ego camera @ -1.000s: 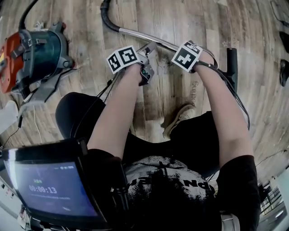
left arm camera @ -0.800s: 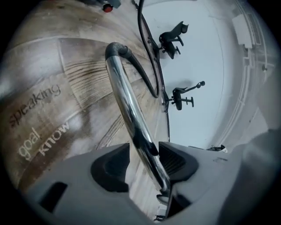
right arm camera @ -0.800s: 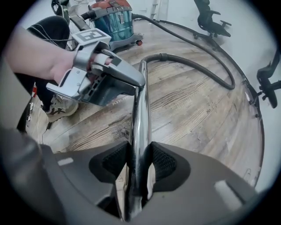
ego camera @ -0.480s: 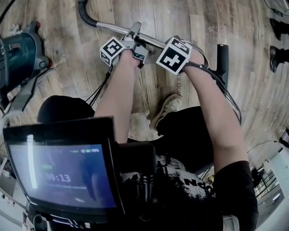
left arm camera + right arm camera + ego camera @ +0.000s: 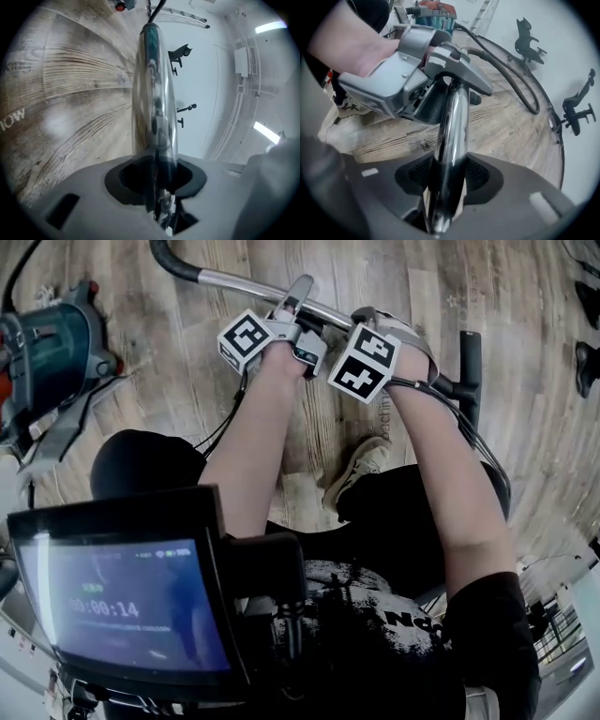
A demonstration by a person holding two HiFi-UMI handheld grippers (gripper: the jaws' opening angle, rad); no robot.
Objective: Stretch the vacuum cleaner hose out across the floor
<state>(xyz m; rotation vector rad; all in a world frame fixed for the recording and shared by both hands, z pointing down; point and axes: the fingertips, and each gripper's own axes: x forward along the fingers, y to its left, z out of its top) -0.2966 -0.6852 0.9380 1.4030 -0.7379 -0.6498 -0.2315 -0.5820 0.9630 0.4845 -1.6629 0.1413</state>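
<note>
The shiny chrome metal wand tube [image 5: 234,283] is held over the wooden plank floor [image 5: 187,381] ahead of the person. Its long axis runs left to right, and its left end meets the black curved hose [image 5: 167,259]. The left gripper [image 5: 154,171] is closing its jaws onto the tube; the right gripper [image 5: 445,176] clamps it alongside

On the wooden floor [image 5: 187,381] lie vacuum cleaner [image 5: 52,348] and hose [image 5: 511,79].

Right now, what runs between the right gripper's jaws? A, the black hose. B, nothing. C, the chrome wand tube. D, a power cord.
C: the chrome wand tube lies clamped between the pads of the right gripper, as its own view shows.
</note>
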